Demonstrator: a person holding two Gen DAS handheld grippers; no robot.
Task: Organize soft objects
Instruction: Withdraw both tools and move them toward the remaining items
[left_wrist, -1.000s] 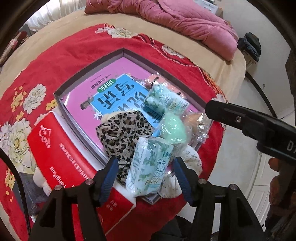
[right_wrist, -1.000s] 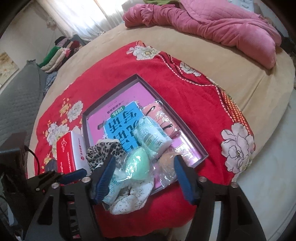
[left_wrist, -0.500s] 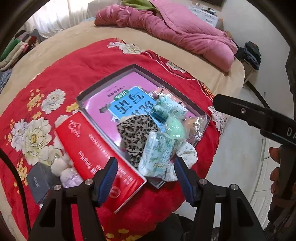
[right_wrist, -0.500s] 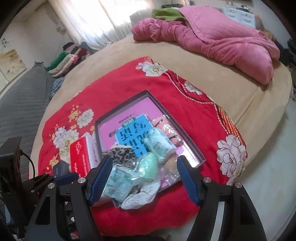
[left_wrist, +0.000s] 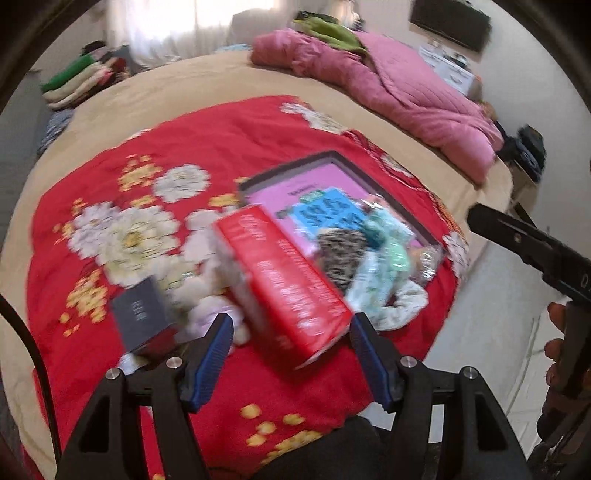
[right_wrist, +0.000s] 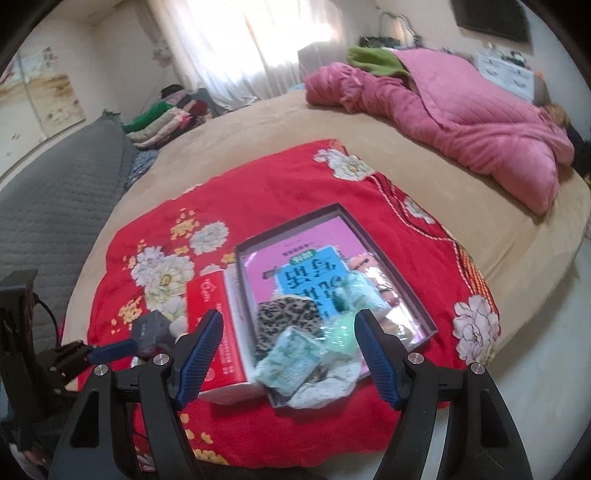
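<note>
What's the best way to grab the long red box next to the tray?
Grip the red box across its narrow width, near the end closest to the camera. It lies flat and long on the red blanket, pressed against the tray on one side, so coming from above with one finger slipping down the free side probably works best. The left gripper hangs open nearest it.

A shallow grey tray (right_wrist: 369, 236) lies at mid-frame on the red floral cloth, holding a pink and blue book. At its near end soft things are heaped: a leopard-print cloth (right_wrist: 286, 317), a mint tissue pack (right_wrist: 291, 360), a green sponge (right_wrist: 341, 334) and a white floral cloth (right_wrist: 325, 384) spilling over the rim.
</note>
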